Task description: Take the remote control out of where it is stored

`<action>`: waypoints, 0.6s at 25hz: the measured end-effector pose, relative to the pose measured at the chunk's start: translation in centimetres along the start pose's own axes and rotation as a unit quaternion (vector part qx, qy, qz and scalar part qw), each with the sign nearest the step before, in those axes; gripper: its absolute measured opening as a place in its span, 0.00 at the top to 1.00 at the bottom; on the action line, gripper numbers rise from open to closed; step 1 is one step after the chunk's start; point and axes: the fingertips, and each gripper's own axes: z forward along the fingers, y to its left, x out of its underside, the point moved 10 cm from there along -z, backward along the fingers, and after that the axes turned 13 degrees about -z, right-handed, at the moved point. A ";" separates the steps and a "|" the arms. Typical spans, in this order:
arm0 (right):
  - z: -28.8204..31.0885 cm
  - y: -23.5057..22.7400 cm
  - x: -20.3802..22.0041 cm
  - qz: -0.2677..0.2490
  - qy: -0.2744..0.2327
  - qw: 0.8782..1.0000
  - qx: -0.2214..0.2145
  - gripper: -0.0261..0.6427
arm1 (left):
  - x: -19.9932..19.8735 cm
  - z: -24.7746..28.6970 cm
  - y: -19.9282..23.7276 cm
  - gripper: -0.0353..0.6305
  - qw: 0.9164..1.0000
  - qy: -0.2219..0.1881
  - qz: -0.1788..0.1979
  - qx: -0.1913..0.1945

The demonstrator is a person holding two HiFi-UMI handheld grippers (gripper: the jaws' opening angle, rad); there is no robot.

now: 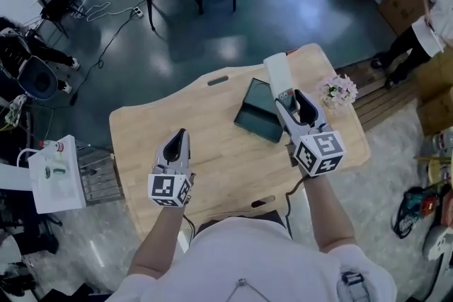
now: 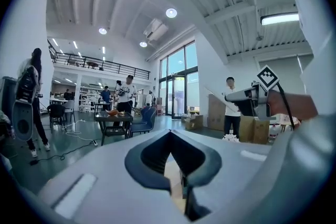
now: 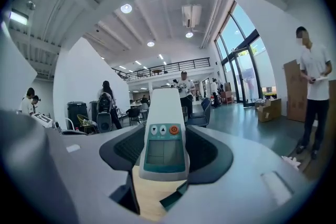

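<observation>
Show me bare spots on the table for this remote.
The widest bare patch is the left half of the light wooden table, from its left edge to the dark green box. A narrower strip runs along the far edge by the handle slot. It is crowded on the right, between the box and the small white flower bunch.

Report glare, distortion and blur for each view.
Head view: sharp, with ceiling lights glaring as pale patches on the glossy floor. Left gripper view: heavy fisheye bending and dark vignetted corners. Right gripper view: same fisheye; the remote control is crisp, and the windows are very bright.
</observation>
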 end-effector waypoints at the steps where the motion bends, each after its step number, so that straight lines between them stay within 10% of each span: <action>1: -0.1 0.0 0.0 0.002 0.000 1.000 0.001 0.55 | -0.4 0.1 0.1 0.94 1.000 -0.004 0.001 -0.001; 15: -1.0 -0.1 -0.3 0.003 -0.009 1.000 0.018 0.55 | -2.0 0.5 0.4 0.95 1.000 -0.028 -0.003 -0.009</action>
